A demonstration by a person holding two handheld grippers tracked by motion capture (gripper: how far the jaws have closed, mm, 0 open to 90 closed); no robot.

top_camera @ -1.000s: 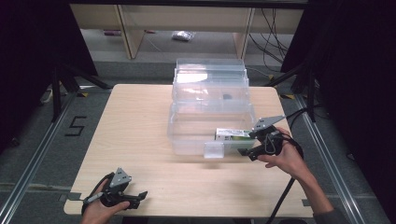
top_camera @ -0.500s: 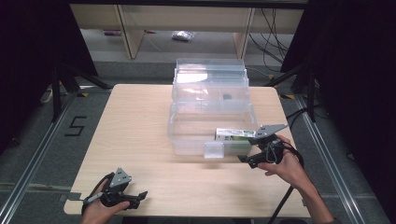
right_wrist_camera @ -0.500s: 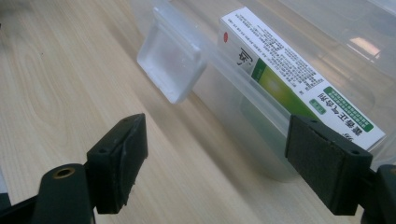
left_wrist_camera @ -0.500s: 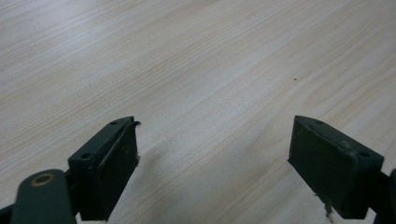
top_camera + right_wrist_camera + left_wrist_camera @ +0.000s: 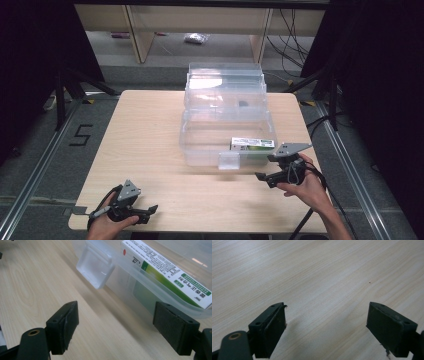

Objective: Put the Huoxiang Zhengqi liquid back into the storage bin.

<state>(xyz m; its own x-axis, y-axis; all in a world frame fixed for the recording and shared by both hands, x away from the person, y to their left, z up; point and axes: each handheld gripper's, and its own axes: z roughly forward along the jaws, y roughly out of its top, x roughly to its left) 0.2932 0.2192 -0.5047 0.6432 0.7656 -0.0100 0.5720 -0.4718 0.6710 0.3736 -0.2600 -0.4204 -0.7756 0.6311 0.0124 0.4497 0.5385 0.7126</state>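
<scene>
- My right tongs [image 5: 270, 176] are released, jaws wide apart w/ nothing between them, hovering just above the bench [image 5: 150, 135] by the near right corner of the clear bin [image 5: 200, 150].
- In the right gripper view one jaw sits just beside the bin's front wall. Risk: if I push fwd at this angle, that jaw hits the rim instead of clearing it and shoves the whole bin, since it's light plastic on smooth wood.
- The green-and-white box [image 5: 165, 272] lies flat inside the bin, at its near right end, close against the front wall. Risk: little room there for a jaw to slip between box and wall, so a grab from the front could pinch wall + box together or just crush the carton.
- The clear latch tab [image 5: 96, 268] hangs off the front wall, left of my jaws in that view. Swinging sideways could snag it.
- My cable trails off the bench edge behind the right hand [image 5: 310, 187]; a quick lift could drag on it and pull my aim off.
- My left tongs [image 5: 150, 211] are also released, empty, resting low near the front left edge of the bench, well apart from the bin. So nothing braces the bin if it slides, prob the main weak point.
</scene>
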